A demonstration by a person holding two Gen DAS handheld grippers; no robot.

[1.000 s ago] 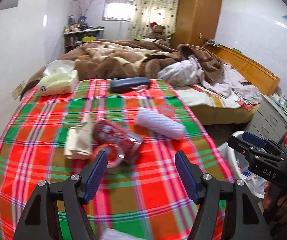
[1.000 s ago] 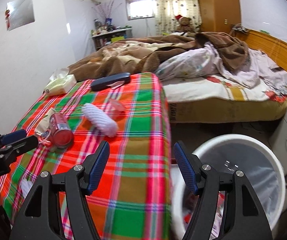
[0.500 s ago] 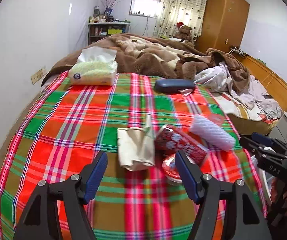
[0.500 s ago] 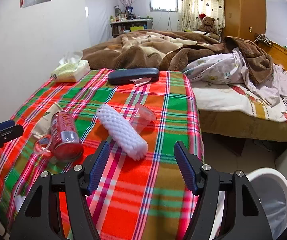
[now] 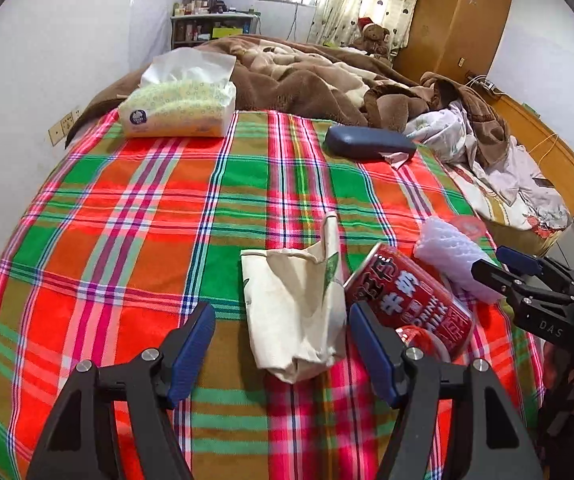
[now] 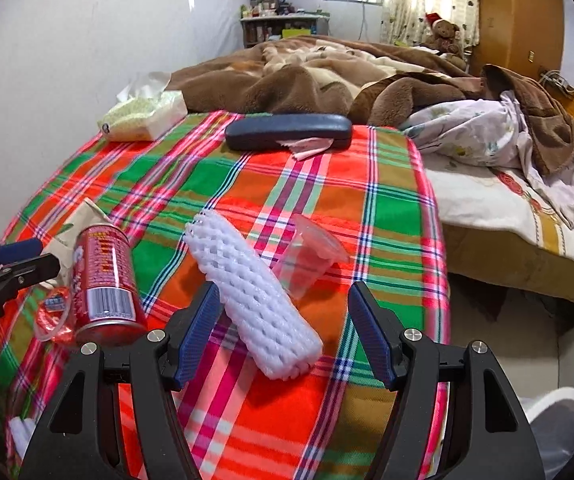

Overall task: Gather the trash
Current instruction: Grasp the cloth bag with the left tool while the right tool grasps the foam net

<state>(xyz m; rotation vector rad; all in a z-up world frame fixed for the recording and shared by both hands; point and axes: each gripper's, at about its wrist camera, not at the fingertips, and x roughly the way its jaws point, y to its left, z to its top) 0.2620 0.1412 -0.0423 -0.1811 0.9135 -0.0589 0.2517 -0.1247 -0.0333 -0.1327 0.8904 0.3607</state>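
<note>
Two grippers stand open and hold nothing. The left gripper (image 5: 281,346) frames the crumpled paper cup (image 5: 295,312) at lower centre, long axis pointing away between the pads. The right gripper (image 6: 283,330) is nearer the foam net (image 6: 253,294), whose long axis runs diagonally from upper left to lower right. The can (image 6: 105,280) lies left of it, the bin (image 6: 559,424) at lower right.

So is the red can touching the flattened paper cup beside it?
Touching. In the left wrist view, the red can's rim presses against the flattened paper cup's right edge, with no plaid cloth visible between them.
</note>
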